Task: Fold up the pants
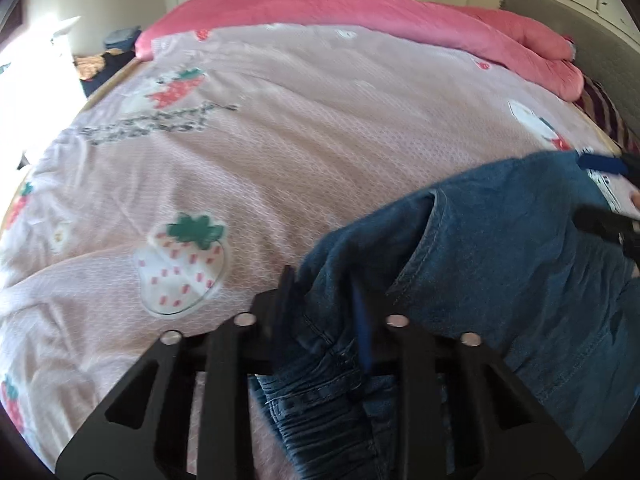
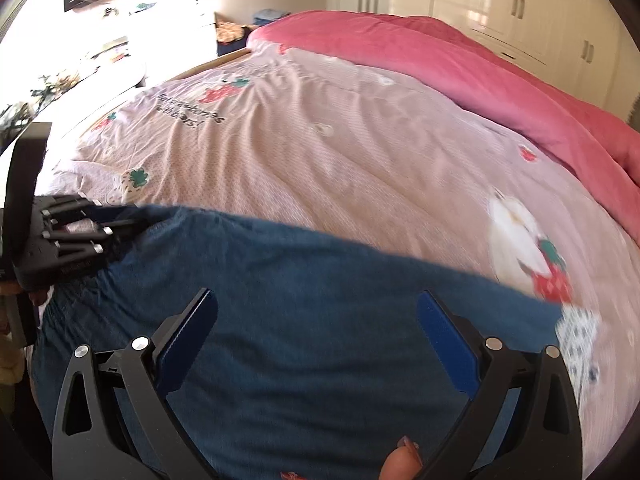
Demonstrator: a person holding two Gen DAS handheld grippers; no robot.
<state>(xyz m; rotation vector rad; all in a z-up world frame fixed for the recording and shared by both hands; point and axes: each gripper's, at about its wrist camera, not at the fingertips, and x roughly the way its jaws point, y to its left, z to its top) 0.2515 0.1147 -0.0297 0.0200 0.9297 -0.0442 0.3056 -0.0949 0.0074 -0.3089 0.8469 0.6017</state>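
Blue denim pants (image 1: 500, 260) lie on the near right part of the bed. My left gripper (image 1: 324, 304) is shut on the gathered elastic waistband (image 1: 320, 392), with denim bunched between its fingers. In the right wrist view the pants (image 2: 280, 300) spread flat across the lower half, and my right gripper (image 2: 316, 312) hovers over them, jaws wide apart and nothing between the blue pads (image 2: 444, 336). The left gripper (image 2: 80, 232) shows at the pants' left edge. The right gripper (image 1: 612, 196) appears at the far right of the left wrist view.
A pale pink strawberry-print quilt (image 1: 280, 140) covers the bed. A bright pink duvet (image 2: 440, 60) is rolled along the far side. A grey headboard (image 1: 580, 40) stands right, white wardrobes (image 2: 520, 8) behind. A fingertip (image 2: 400, 460) shows at the bottom.
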